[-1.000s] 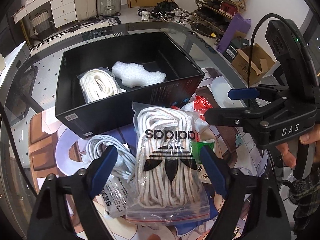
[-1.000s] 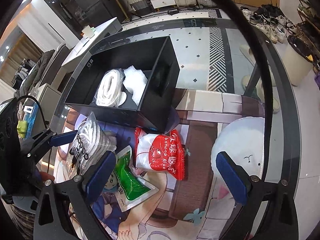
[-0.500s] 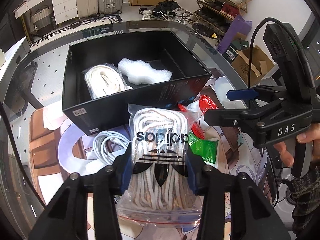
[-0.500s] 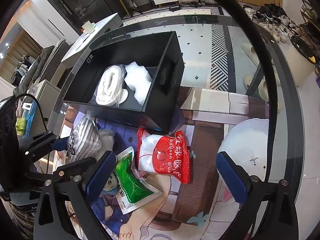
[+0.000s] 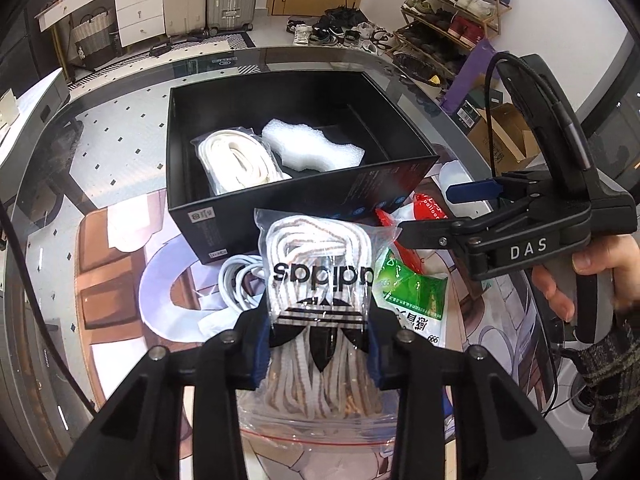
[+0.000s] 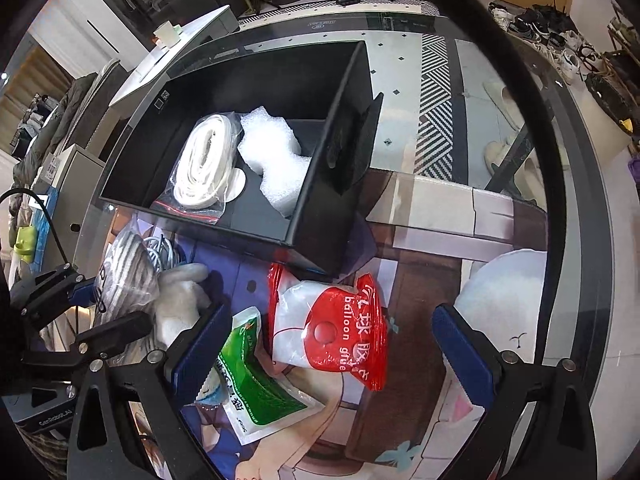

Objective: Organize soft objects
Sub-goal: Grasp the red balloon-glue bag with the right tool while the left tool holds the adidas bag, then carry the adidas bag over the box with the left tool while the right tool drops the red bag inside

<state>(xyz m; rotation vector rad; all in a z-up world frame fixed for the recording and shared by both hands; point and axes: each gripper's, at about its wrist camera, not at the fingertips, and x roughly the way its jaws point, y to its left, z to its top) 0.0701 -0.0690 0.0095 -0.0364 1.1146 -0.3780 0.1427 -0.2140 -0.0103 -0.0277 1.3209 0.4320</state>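
Note:
My left gripper (image 5: 318,354) is shut on a clear adidas bag of white laces (image 5: 320,276) and holds it above the mat, in front of the black box (image 5: 224,216). The box holds a bag of white straps (image 5: 236,162) and a white foam piece (image 5: 312,146). The laces bag also shows in the right wrist view (image 6: 126,280). My right gripper (image 6: 332,344) is open over a red and white balloon glue bag (image 6: 340,328), with a green packet (image 6: 256,388) by its left finger.
A coiled white cable (image 5: 240,280) lies on the printed mat (image 5: 120,280) left of the held bag. A soft white toy (image 6: 180,300) lies near the cable. The glass table's rim (image 6: 580,200) curves round to the right. A white round cushion (image 6: 504,300) sits at the right.
My left gripper closed on the adidas laces bag and lifted it toward the box. My right gripper stayed open and shifted slightly nearer the red bag.

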